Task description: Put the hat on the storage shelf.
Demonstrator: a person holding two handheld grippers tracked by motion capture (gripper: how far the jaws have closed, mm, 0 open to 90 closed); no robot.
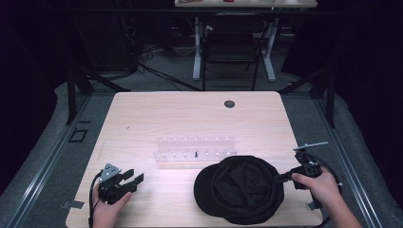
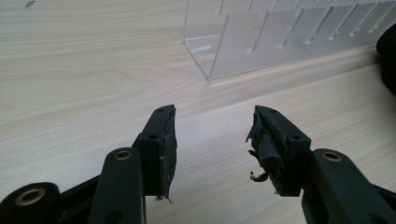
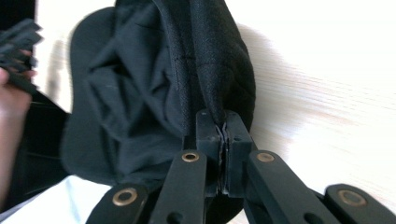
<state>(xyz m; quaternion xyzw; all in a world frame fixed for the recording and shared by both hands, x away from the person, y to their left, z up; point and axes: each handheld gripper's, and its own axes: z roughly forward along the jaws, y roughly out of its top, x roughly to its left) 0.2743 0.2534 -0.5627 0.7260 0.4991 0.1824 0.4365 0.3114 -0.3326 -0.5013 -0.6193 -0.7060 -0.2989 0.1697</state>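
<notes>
A black cap point(image 1: 240, 187) lies upside down on the wooden table point(image 1: 190, 114), near the front right. My right gripper point(image 1: 280, 178) is at the cap's right rim, shut on the rim fabric. In the right gripper view the jaws pinch the black cap point(image 3: 140, 88) edge at my right gripper point(image 3: 223, 125). My left gripper point(image 1: 133, 176) rests at the front left of the table, open, with nothing between its fingers. In the left gripper view my left gripper point(image 2: 212, 133) points toward a clear plastic rack point(image 2: 261, 37).
The clear plastic rack point(image 1: 196, 149) with several slots stands in the middle of the table, just behind the cap, and holds a small dark screw point(image 1: 196, 154). A round dark hole cover point(image 1: 229, 103) sits near the far edge. A chair point(image 1: 231, 45) stands beyond the table.
</notes>
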